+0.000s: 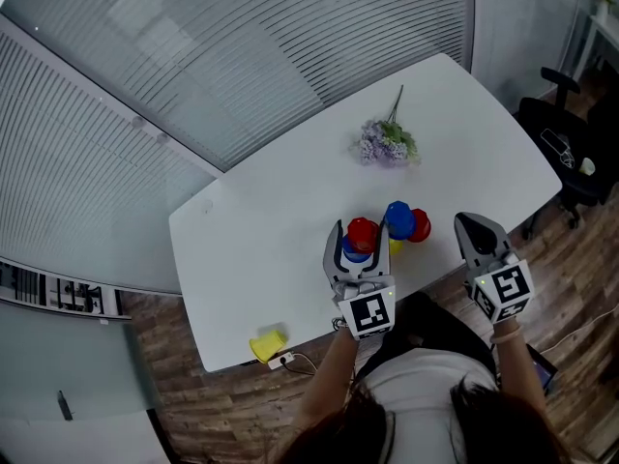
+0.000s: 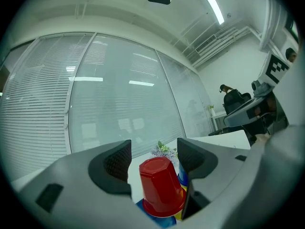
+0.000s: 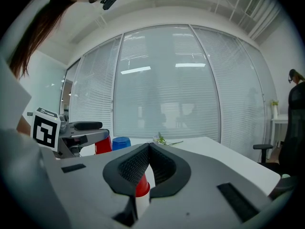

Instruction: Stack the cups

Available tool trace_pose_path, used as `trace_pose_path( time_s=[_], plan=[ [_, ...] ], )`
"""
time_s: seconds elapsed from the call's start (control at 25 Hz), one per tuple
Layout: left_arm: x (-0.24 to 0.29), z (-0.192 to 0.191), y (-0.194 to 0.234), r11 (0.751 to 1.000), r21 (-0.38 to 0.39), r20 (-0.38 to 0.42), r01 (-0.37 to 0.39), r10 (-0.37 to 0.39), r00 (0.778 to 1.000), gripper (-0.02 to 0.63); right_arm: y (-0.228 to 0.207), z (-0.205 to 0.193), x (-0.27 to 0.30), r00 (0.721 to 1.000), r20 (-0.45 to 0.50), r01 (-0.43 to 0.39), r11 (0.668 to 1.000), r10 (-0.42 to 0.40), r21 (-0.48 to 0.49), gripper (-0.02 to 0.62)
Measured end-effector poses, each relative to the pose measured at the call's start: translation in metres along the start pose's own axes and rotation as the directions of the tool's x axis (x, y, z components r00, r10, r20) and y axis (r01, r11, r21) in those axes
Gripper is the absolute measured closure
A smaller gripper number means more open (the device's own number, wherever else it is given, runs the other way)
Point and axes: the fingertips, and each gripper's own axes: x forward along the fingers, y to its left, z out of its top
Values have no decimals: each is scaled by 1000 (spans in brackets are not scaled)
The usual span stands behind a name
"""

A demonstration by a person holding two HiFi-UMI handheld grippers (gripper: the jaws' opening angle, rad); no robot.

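Observation:
An upside-down red cup [image 1: 363, 230] [image 2: 159, 185] sits on a blue cup [image 1: 355, 253] between the jaws of my left gripper [image 1: 361, 242] [image 2: 152, 161]. The jaws stand apart, with a gap showing at the left pad [image 2: 116, 162]. Just right of it are another blue cup [image 1: 398, 218] [image 3: 121, 143], a second red cup [image 1: 420, 225] and a bit of yellow cup [image 1: 395, 247]. A lone yellow cup [image 1: 268, 344] lies at the table's near-left edge. My right gripper [image 1: 476, 228] [image 3: 148, 152] is shut and empty, off the table's near edge to the right of the cups.
The white table [image 1: 280, 220] carries a purple flower sprig [image 1: 387, 143] [image 3: 162, 140] at its far side. A black office chair [image 1: 571, 143] stands to the right. Glass walls with blinds run behind the table. A cable plug [image 1: 282, 360] hangs at the near edge.

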Motion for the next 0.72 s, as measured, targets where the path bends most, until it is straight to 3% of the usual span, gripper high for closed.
trace_pose_path(
  time_s=[0.12, 0.32, 0.48, 0.56, 0.72],
  plan=[
    [-8, 6, 5, 1000, -23, 17, -11, 11, 1000, 299, 7, 2, -2, 1000, 7, -1, 1000, 1, -1, 568],
    [-26, 15, 19, 998, -45, 34, -42, 44, 998, 359, 22, 7, -5, 1000, 16, -13, 1000, 13, -9, 568],
    [-41, 24, 33, 985, -140, 38, -103, 110, 993, 416, 38, 8, -7, 999, 24, -32, 999, 33, -10, 568],
    [-51, 22, 37, 983, -142, 29, -112, 118, 993, 442, 48, 8, -8, 998, 26, -49, 999, 50, -10, 568],
    [-68, 9, 42, 993, -76, -3, -91, 91, 996, 498, 73, 9, -10, 995, 16, -93, 995, 94, -32, 568]
  ],
)
